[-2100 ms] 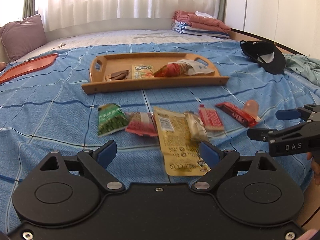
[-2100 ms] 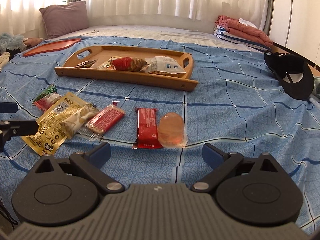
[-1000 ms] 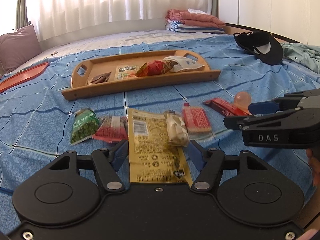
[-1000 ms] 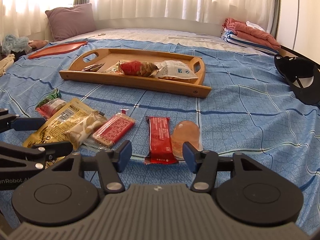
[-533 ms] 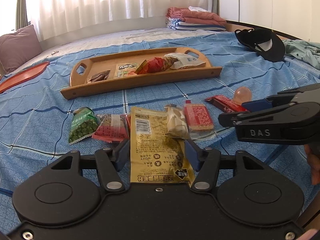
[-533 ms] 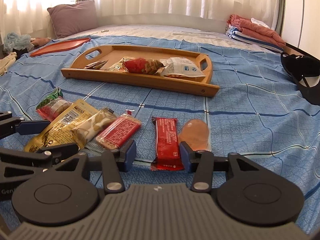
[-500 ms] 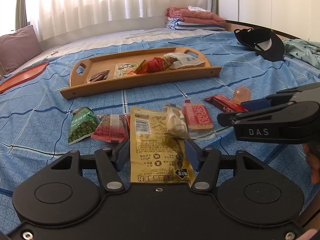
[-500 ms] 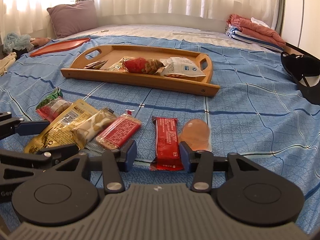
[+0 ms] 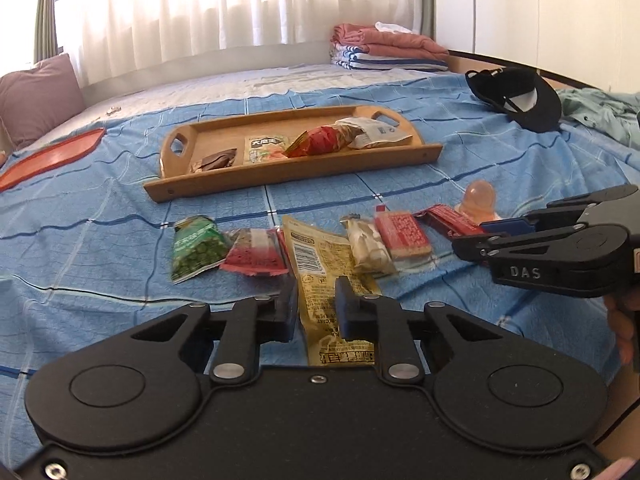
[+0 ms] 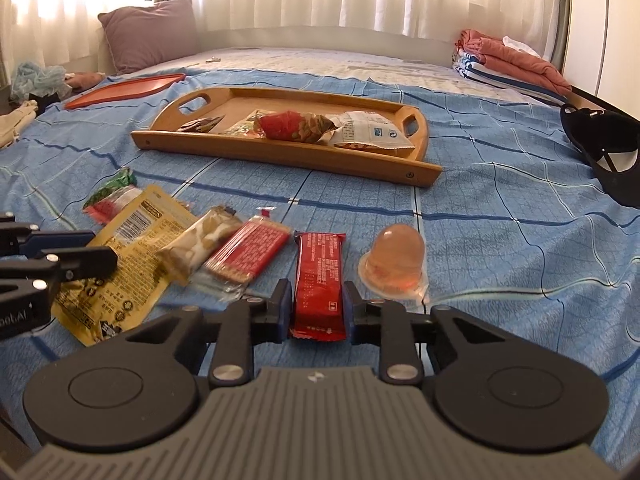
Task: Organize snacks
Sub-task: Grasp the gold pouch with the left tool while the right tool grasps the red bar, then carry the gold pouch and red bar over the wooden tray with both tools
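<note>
A row of snacks lies on the blue bedspread. My left gripper (image 9: 317,305) has closed on the near end of the yellow packet (image 9: 324,276), which lies flat. My right gripper (image 10: 316,306) has closed on the near end of the red bar (image 10: 319,276). Beside these lie a green pea bag (image 9: 194,247), a pink packet (image 9: 254,255), a beige bar (image 9: 368,248), a red wafer pack (image 9: 402,231) and a jelly cup (image 10: 394,262). The wooden tray (image 9: 288,174) further back holds several snacks.
A black cap (image 9: 520,96) lies at the far right, an orange lid (image 9: 48,156) at the far left. Folded towels (image 9: 388,50) and a pillow (image 10: 150,34) sit at the back. The bed's edge runs at the right, by my right gripper's body (image 9: 560,248).
Both grippers have moved forward and down to the snacks. Their jaws have narrowed from wide open onto the yellow packet and the red bar.
</note>
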`<state>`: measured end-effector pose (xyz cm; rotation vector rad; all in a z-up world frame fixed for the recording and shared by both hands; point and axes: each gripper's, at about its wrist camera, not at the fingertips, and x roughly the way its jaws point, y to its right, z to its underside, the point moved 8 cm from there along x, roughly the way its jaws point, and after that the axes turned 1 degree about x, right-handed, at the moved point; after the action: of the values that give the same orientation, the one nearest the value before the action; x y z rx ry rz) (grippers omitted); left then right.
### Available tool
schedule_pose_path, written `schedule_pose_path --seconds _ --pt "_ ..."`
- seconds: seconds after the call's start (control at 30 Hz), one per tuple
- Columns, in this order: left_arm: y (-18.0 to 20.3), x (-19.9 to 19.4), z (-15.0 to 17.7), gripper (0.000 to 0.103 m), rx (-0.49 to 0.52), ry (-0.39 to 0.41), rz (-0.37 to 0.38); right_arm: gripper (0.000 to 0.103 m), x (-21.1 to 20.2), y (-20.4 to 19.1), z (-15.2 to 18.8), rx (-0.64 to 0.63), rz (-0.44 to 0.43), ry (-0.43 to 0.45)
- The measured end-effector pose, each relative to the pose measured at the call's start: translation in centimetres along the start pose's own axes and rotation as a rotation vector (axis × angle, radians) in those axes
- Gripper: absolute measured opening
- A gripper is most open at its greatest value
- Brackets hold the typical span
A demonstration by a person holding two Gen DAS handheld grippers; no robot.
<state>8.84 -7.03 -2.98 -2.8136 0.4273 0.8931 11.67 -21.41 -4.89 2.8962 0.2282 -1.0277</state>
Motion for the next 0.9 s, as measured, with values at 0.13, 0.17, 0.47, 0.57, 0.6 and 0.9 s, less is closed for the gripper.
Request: schedule_pose_path --seconds 0.13,0.17,0.47,0.57,0.6,0.9 --pt "-0.9 -0.9 0.7 0.019 0.005 -0.011 -0.009 0.030 -0.9 -0.1 0.5 0.023 -0.015 -0.002" --pt "-1.2 -1.1 0.9 0.019 0.004 -0.017 -0.017 0.030 -1.1 -0.2 0.6 0.029 -0.018 -0.003" --pt "-2.9 -1.9 1.5 0.040 -0.053 -0.043 -0.073 0.033 -2.0 -1.1 1.0 0.011 -0.015 -0.003" --pt "-1.5 -1.8 0.8 0.047 -0.050 -0.014 -0.054 0.048 -1.8 -1.3 0.6 0.006 -0.003 0.013" --pt "-0.9 -1.6 0.7 0.050 -0.043 -0.007 -0.048 0.051 -1.7 -1.3 0.4 0.005 0.000 0.017" --pt "1.3 0.9 1.1 0.066 -0.032 -0.001 -0.121 0.051 -0.9 -1.0 0.1 -0.023 0.031 0.010"
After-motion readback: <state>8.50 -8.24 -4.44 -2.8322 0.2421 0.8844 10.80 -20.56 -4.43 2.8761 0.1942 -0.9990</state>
